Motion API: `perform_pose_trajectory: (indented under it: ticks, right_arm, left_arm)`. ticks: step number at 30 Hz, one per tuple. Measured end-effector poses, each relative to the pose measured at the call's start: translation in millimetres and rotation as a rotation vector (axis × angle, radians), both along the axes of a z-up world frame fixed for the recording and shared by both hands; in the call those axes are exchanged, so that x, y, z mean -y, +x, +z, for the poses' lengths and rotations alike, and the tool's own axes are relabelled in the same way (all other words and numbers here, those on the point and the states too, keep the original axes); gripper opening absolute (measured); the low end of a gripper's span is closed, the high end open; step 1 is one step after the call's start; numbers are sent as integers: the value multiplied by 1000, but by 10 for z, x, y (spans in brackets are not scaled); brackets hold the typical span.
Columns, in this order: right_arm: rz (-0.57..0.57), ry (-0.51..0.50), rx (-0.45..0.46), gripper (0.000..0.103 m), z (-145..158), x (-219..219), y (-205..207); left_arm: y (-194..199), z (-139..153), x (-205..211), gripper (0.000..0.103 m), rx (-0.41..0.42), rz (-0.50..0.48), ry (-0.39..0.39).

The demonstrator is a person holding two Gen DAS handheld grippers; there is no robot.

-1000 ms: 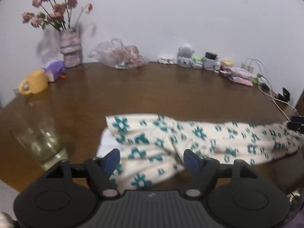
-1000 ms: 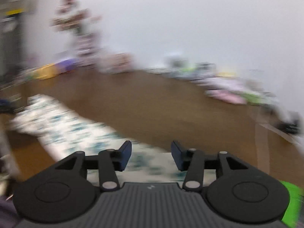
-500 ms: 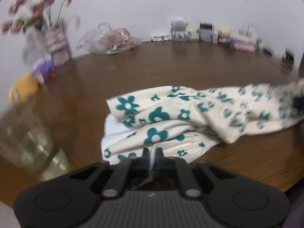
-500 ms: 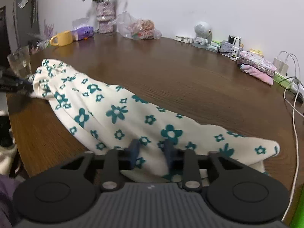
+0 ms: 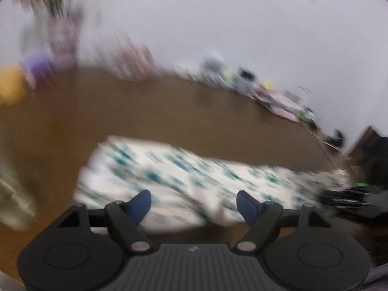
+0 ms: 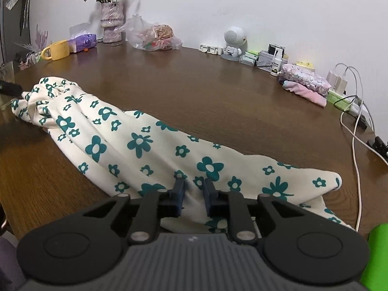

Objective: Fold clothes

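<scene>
The right gripper [image 6: 193, 194] tilts down toward the table, its blue pads drawn narrow and pinching a fold of the floral garment [image 6: 135, 143] near the cloth's near, right-hand end. The left gripper [image 5: 193, 205] also slopes downward over the garment's other end; its view is heavily smeared, and its jaws are opening, the blue fingertips [image 5: 140, 203] standing wide with cloth lying below and between them but not pressed by either pad. The garment is cream cloth printed with teal flowers, stretched in a long, rumpled band across the front of the brown wooden table [image 6: 206, 92], bunched and gathered at the far left end and spreading flatter toward the right gripper, where a corner drapes at the table's front edge. Behind the cloth a broad stretch of bare tabletop runs back to the white wall. Along that wall stand a vase of pink flowers [image 6: 110, 21], a yellow mug [image 6: 58, 49], a purple tissue pack [image 6: 82, 41], a clear plastic bag [image 6: 152, 35] of goods, a small white figurine [image 6: 234, 42] and a stack of folded pink cloths [image 6: 305, 83]. White cables [image 6: 355, 131] trail over the table's right side, close to the garment's right end. A drinking glass [image 6: 7, 72] stands at the far left edge.
</scene>
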State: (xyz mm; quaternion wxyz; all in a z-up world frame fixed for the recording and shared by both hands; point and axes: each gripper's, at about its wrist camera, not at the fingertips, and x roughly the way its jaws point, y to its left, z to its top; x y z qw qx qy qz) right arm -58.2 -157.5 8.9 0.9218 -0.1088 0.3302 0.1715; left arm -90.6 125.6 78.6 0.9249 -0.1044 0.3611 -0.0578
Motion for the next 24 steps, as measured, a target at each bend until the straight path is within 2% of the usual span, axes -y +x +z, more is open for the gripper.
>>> perform_pose_trajectory:
  ticks: [1, 3, 4, 5, 7, 9, 10, 13, 16, 17, 19, 21, 24]
  right_arm:
    - [0, -2, 1, 18, 6, -5, 7]
    - [1, 0, 3, 18, 14, 0, 8]
    - [1, 1, 4, 18, 14, 1, 5]
    - [1, 1, 5, 18, 12, 1, 2]
    - [1, 4, 7, 18, 7, 2, -2]
    - [1, 15, 6, 18, 2, 17, 5]
    - [-1, 23, 2, 18, 3, 28, 11]
    - [-6, 37, 1, 18, -3, 41, 10]
    - [-11, 36, 6, 18, -10, 36, 1]
    - [-11, 33, 8, 18, -12, 31, -2]
    - [-10, 28, 11, 18, -12, 23, -5]
    - [-8, 24, 13, 18, -8, 24, -6]
    - [8, 51, 39, 22, 90, 75, -72]
  left_arm:
    - [69, -44, 65, 72, -11, 7, 32]
    - [179, -104, 153, 38, -30, 1, 79]
    - [213, -112, 165, 0, -38, -17, 90]
    - [247, -120, 177, 2, -45, -35, 101]
    - [189, -5, 225, 2, 55, -67, 185]
    - [81, 123, 349, 2, 178, -107, 335]
    - [55, 139, 401, 2, 204, -118, 401]
    - [111, -85, 448, 3, 155, -164, 512]
    - [126, -345, 426, 2, 72, -137, 577]
    - [109, -366, 410, 5, 67, -108, 585]
    - [69, -271, 329, 13, 36, -71, 522]
    - [-30, -107, 247, 44, 47, -41, 440]
    - [-209, 174, 128, 68, 118, 13, 299]
